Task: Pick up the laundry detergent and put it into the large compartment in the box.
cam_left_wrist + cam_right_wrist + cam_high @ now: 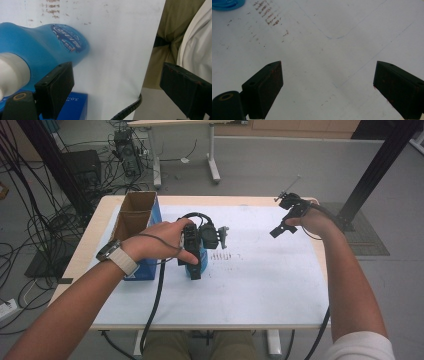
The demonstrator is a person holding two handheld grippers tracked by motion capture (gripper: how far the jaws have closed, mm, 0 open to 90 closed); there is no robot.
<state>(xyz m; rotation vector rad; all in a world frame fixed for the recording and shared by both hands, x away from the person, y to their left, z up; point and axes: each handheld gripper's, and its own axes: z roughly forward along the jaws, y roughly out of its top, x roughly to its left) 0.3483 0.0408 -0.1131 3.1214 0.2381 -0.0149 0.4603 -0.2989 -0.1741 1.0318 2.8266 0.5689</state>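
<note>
jaws of the left gripper [115,82] are spread beside a blue bottle [42,47] lying on the white table [260,285], next to a cardboard box [132,220]. jaws of the right gripper [327,85] are spread over bare table. a grasp seems approached; closing around the bottle is judged next.

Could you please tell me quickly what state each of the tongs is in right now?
Left tongs: open, beside the blue plastic bottle, not gripping it.
Right tongs: open, holding nothing, above the white table.
</note>
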